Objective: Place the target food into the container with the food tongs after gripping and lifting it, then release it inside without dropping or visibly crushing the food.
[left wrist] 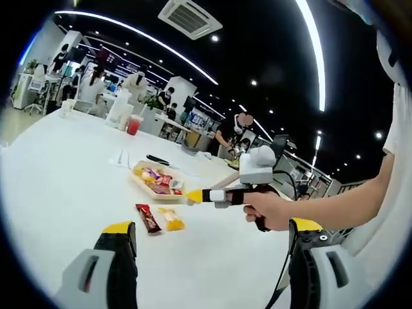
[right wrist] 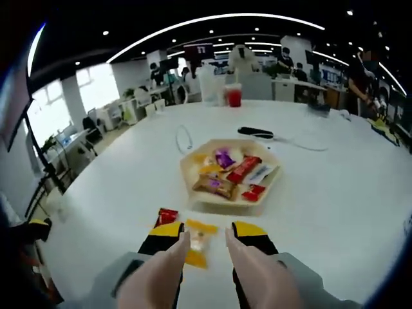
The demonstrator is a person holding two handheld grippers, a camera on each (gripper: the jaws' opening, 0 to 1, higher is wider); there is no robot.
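On a white table [right wrist: 96, 193] in an open office, my right gripper [right wrist: 205, 235], jaws apart, straddles the yellow snack [right wrist: 197, 243]; the tray [right wrist: 193, 187] lies beyond. My left gripper [left wrist: 212, 257] hangs open. Judged step: gripping; next, close gently.

Yellow snack [right wrist: 196, 239], red bar [left wrist: 148, 217], beige tray [right wrist: 193, 190], white table [right wrist: 116, 187].
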